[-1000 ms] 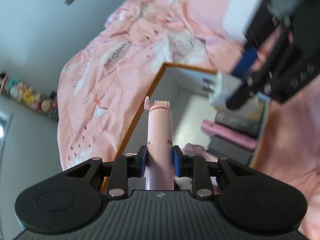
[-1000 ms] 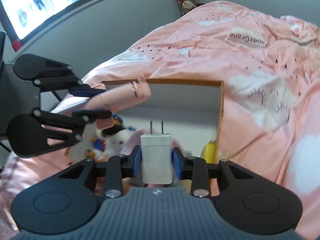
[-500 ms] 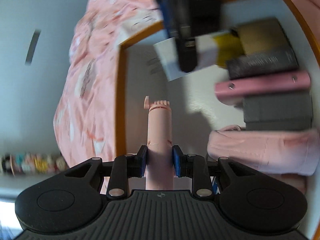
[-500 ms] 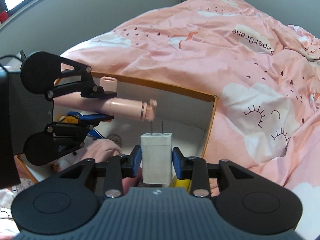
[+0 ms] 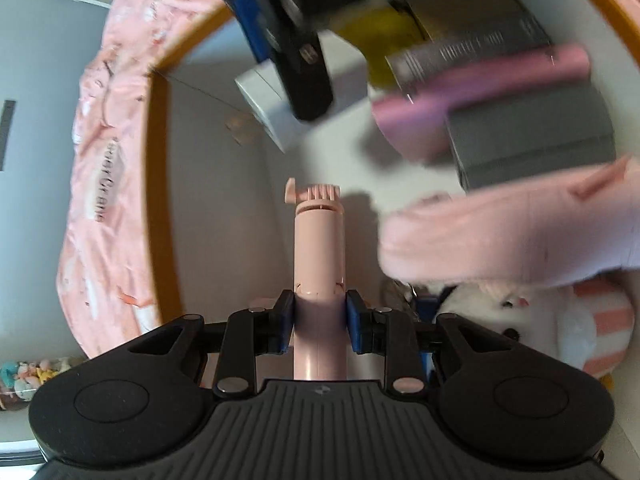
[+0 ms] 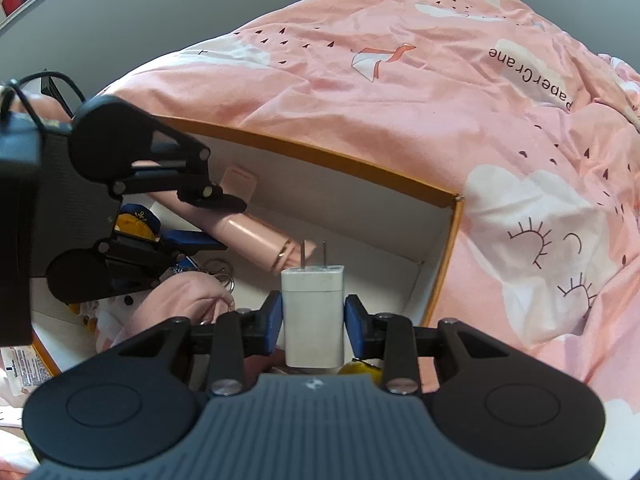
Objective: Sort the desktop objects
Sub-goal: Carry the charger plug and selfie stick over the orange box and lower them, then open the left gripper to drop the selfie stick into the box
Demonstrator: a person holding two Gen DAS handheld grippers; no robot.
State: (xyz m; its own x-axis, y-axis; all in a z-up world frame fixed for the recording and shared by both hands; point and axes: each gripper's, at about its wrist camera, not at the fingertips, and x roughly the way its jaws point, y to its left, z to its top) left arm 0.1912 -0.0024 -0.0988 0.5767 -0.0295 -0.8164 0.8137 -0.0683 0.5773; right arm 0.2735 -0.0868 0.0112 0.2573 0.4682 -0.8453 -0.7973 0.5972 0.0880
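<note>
My left gripper [image 5: 319,322] is shut on a pink stick-shaped gadget [image 5: 319,252] and holds it inside an open box with an orange rim [image 5: 160,184] and white floor. It also shows in the right wrist view [image 6: 200,216] with the pink gadget [image 6: 256,242] angled down into the box [image 6: 448,256]. My right gripper [image 6: 314,326] is shut on a white wall charger [image 6: 313,312], prongs forward, over the box's near right corner. In the left wrist view the right gripper [image 5: 304,60] and charger [image 5: 268,110] hang over the box's far end.
The box holds dark books [image 5: 528,140], a pink case [image 5: 480,96], a yellow item [image 5: 380,36], pink cloth [image 5: 512,228], a plush toy [image 5: 560,316] and key rings [image 6: 220,272]. The box lies on a pink bedspread [image 6: 400,100]. Grey wall lies behind.
My left gripper has dropped lower into the box with the pink gadget. My right gripper has moved closer over the box with the charger.
</note>
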